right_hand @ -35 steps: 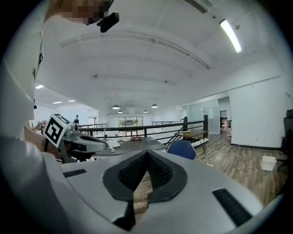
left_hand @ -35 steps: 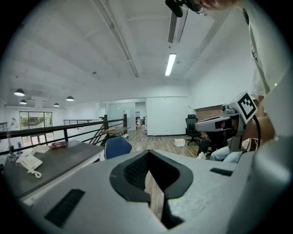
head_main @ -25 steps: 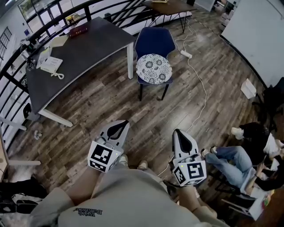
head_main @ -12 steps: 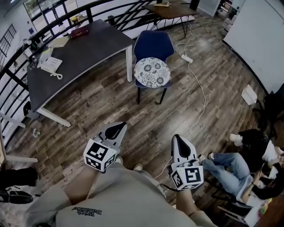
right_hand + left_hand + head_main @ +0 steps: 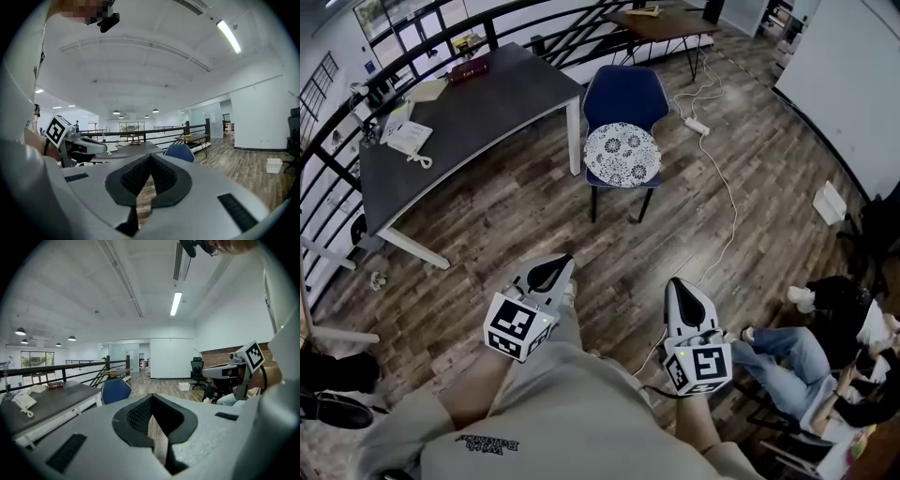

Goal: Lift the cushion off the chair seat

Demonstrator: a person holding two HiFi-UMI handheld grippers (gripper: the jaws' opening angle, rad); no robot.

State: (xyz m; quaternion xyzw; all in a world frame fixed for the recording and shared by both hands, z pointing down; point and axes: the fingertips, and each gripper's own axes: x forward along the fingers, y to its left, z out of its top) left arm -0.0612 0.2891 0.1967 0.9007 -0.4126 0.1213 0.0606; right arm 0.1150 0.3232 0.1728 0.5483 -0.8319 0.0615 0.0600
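Left gripper (image 5: 566, 262) and right gripper (image 5: 674, 282) are closed and empty, since the cushion (image 5: 622, 155), upper centre on the chair (image 5: 625, 94), lies beyond reach.

This is an open-plan office on an upper level. At upper left a dark tabletop (image 5: 478, 103) carries a desk phone (image 5: 408, 139), with a blue chair (image 5: 625, 94) beside it. A black railing (image 5: 422, 42) runs behind, and a swivel office chair (image 5: 197, 367) stands under ceiling strip lights (image 5: 176, 303).

The cushion (image 5: 622, 155) is white with a dark floral print; the chair (image 5: 626, 94) is blue. At its ten o'clock the desk (image 5: 478, 103) is dark grey, white-legged. The floor (image 5: 534, 220) shows brown wood grain.
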